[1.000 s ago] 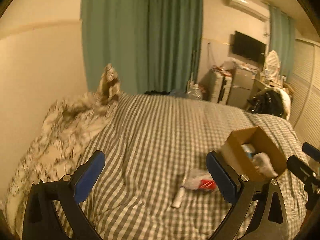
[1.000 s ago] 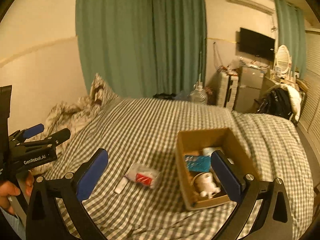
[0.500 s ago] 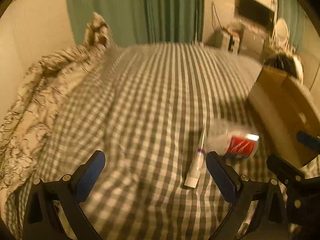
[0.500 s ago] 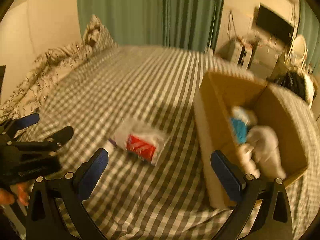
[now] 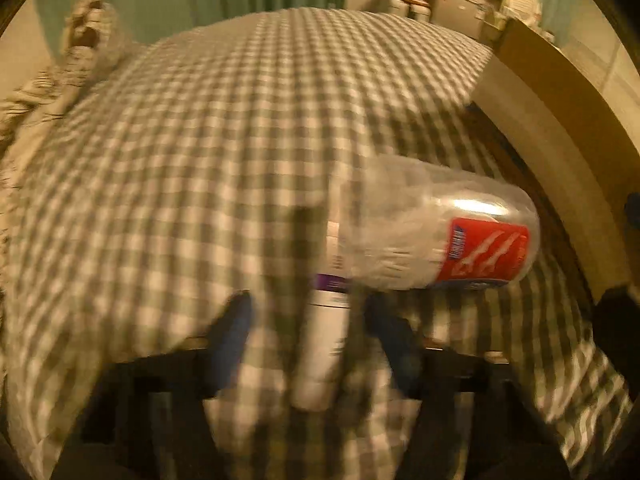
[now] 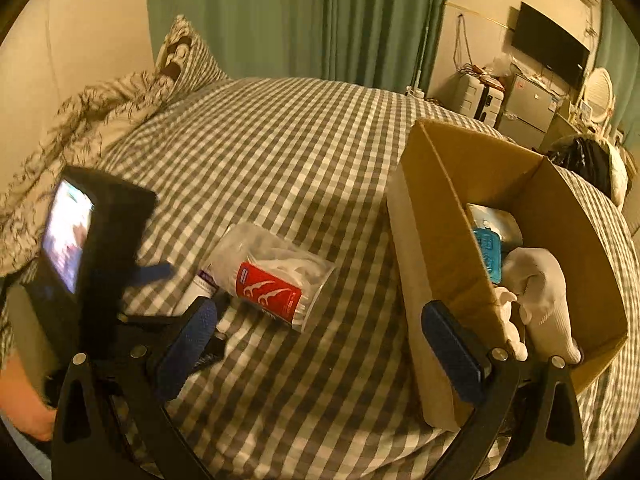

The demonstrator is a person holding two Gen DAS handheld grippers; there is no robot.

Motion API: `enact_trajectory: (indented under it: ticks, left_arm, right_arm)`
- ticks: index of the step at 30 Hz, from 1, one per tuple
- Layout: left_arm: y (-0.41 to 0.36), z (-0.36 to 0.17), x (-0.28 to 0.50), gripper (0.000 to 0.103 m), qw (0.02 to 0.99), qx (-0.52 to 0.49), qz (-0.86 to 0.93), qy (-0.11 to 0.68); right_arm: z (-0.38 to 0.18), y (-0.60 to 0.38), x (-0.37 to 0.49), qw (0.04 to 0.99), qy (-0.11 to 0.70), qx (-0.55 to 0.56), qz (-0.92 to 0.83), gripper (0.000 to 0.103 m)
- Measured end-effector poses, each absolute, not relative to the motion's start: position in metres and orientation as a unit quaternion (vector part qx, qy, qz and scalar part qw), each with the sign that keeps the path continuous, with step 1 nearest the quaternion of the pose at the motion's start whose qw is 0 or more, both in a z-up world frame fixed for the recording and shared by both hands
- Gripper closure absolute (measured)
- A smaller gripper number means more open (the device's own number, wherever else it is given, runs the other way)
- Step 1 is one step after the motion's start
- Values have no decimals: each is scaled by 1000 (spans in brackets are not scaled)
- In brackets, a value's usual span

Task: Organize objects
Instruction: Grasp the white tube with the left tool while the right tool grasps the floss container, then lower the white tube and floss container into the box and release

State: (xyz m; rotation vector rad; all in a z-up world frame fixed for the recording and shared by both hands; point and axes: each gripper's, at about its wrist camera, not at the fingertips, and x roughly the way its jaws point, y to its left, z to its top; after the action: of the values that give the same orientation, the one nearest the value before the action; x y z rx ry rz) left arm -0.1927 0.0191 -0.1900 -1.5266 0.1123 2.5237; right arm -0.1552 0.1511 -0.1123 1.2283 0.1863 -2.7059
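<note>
Checked bedspread [image 6: 304,152], left gripper [image 5: 312,340] low, fingers astride white tube [image 5: 320,356] (blurred), right gripper [image 6: 320,332] spread, empty.

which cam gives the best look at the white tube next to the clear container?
Left wrist. The white tube lies full length between the left gripper fingers, purple band visible, though motion-blurred. Right wrist shows only a short piece of the tube, mostly hidden behind the clear container and the gripper's own finger.

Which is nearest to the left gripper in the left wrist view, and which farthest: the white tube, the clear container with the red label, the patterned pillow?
1. White tube: between the fingers of the left gripper.
2. Clear container: just beyond, to the right.
3. Patterned pillow: far back, upper left.
</note>
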Motion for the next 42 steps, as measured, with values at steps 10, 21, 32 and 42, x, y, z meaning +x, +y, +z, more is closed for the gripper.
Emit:
enact_trajectory:
  ticks: [10,21,32,42]
  left_arm:
    - [-31,-139,-158,85,42,-439,897,-22]
    - [-65,-158,-166,85,-3,-466,884,-45]
    - [-64,-164,-170,85,-9,-472,881,-40]
    - [-61,-153,-160,85,-1,-469,882,-41]
  right_arm:
    - [-103,134,-148,103,52,383,-916,0]
    - [-159,105,-194,38,-15,476,-878,0]
    - [-180,91,-221,-3,-13,479,-878,1]
    - [-180,95,-213,9,-10,478,-878,12]
